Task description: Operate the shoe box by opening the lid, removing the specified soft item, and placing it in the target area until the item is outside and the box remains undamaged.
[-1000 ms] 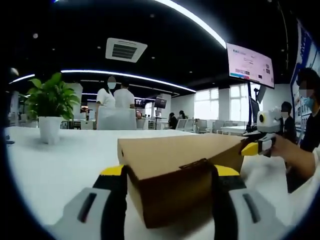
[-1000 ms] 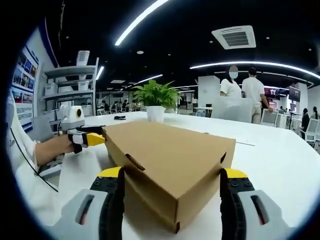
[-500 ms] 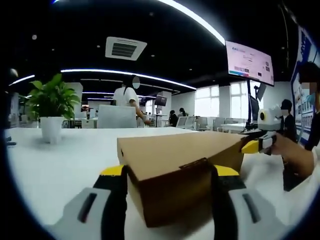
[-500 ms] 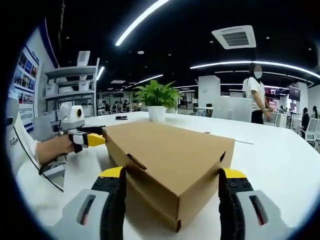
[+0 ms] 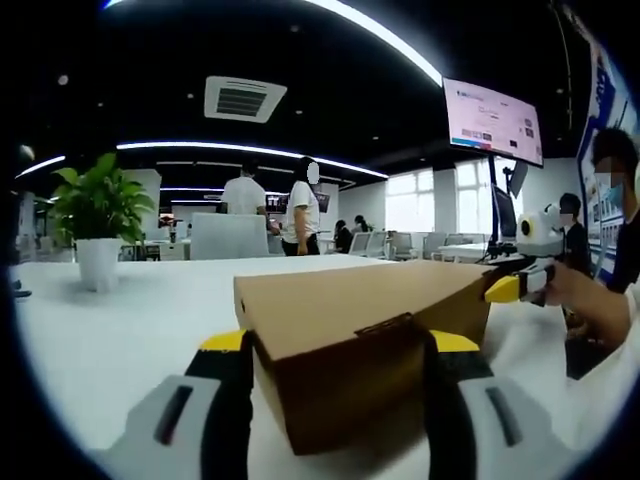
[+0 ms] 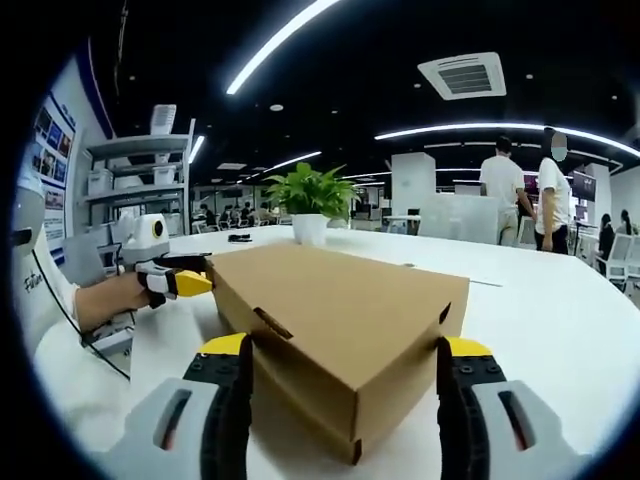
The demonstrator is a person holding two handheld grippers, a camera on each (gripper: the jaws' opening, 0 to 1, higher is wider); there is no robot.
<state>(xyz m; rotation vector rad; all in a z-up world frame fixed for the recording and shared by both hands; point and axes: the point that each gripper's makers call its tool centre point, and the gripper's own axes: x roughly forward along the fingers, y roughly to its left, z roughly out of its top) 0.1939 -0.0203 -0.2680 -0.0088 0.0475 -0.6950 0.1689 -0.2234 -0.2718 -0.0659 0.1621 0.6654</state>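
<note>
i see the box [image 5: 365,345] lying closed on the white worktop [image 5: 120,320], lid down, and i have one claw at each end of it. in the left gripper view my left claw [image 5: 340,345] is held low and level, its two yellow-tipped jaws spread wide to either side of the box's short end, where the lid's tuck tab [image 5: 385,325] shows; the jaws sit just beside the cardboard walls and i cannot tell whether they touch. across the box, at its far corner, my right claw [image 5: 505,288] comes in from the right, held by a hand [image 5: 590,305], its yellow tips close at the lid's edge. in the right gripper view the right claw [image 6: 340,350] is also low and level, jaws apart, straddling a near corner of the box [image 6: 345,315], again just beside it without clear contact. there the left claw [image 6: 185,282] enters from the left, gripped by a hand [image 6: 105,300] with the forearm stretched along the worktop [image 6: 560,310], yellow tips against the far edge of the lid. nothing soft is out of the box. a potted plant [image 6: 312,200] stands on the worktop beyond the box, well apart from it, and it shows at the left in the left gripper view [image 5: 98,225]. people [image 6: 520,195] stand in the background past the worktop, and a screen [image 5: 492,120] hangs high on the right.
</note>
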